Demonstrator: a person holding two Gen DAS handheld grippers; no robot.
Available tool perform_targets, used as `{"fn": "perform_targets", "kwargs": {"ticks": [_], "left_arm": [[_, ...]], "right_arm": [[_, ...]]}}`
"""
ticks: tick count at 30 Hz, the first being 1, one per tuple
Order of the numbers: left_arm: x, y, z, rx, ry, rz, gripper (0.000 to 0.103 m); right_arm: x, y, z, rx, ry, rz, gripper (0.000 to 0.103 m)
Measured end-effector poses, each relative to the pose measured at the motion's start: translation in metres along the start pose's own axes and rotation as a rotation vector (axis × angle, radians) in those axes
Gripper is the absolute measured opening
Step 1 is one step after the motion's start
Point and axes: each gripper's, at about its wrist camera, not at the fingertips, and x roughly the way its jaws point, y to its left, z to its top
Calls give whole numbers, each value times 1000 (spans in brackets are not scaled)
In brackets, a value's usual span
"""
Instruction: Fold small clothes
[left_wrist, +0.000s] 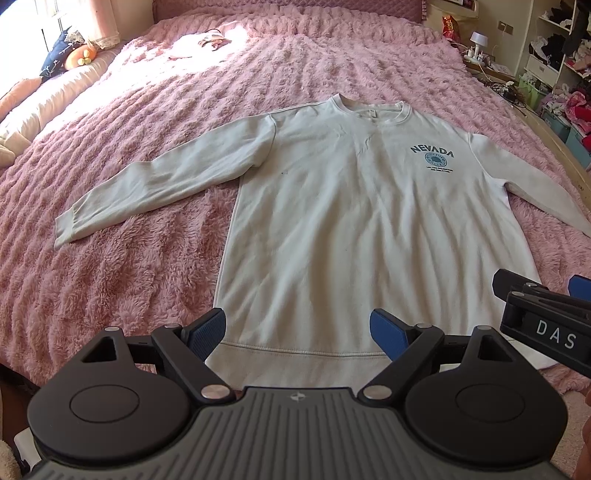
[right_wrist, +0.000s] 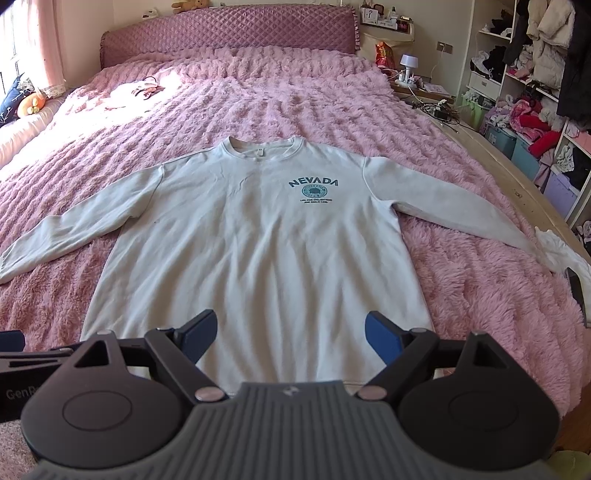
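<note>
Pink fleece bed (right_wrist: 461, 295); sweatshirt (right_wrist: 258, 258) flat, sleeves spread. Soft, limp, light; grip hem corners. Left gripper (left_wrist: 297, 332), right gripper (right_wrist: 290, 334) jaws apart, empty.

black grippers (left_wrist: 297, 332), blue-padded jaws

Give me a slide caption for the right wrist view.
Open right gripper poised over the hem of a flat white sweatshirt on a pink bed.

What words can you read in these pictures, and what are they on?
"NEVADA": on the chest of the sweatshirt.
Small lines under its round badge: too small to read.
"DAS": on the right hand-held gripper, seen from the left wrist.
"GenR", cut off: on the left hand-held gripper, seen from the right wrist.
</note>
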Motion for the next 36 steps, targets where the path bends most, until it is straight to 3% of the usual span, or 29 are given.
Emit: {"fn": "perform_targets", "kwargs": {"ticks": [6, 9, 16, 21, 22, 25, 29, 32, 34, 36], "left_arm": [[8, -11, 14, 45, -36, -60, 102], [14, -21, 23, 82, -62, -133, 101], [43, -51, 49, 95, -139, -382, 101], [71, -95, 72, 178, -151, -460, 101], [78, -103, 77, 188, -151, -473, 101], [101, -128, 91, 194, -127, -548, 101], [139, -156, 115, 139, -72, -642, 101], [165, -177, 133, 100, -52, -684, 101], [183, -195, 143, 86, -55, -699, 101], [198, -211, 151, 83, -69, -714, 101]], "right_arm": [[9, -28, 3, 97, -12, 16, 83], [12, -50, 6, 164, -48, 38, 83], [22, -112, 13, 242, -208, 40, 83], [38, -175, 4, 316, -405, 24, 83], [43, -190, 4, 308, -431, -5, 83], [59, -229, 9, 302, -402, -126, 83], [85, -296, 13, 382, -409, -249, 82], [106, -354, 15, 509, -408, -298, 82], [122, -393, 12, 637, -388, -307, 71], [142, -427, 8, 735, -358, -319, 66]]}}
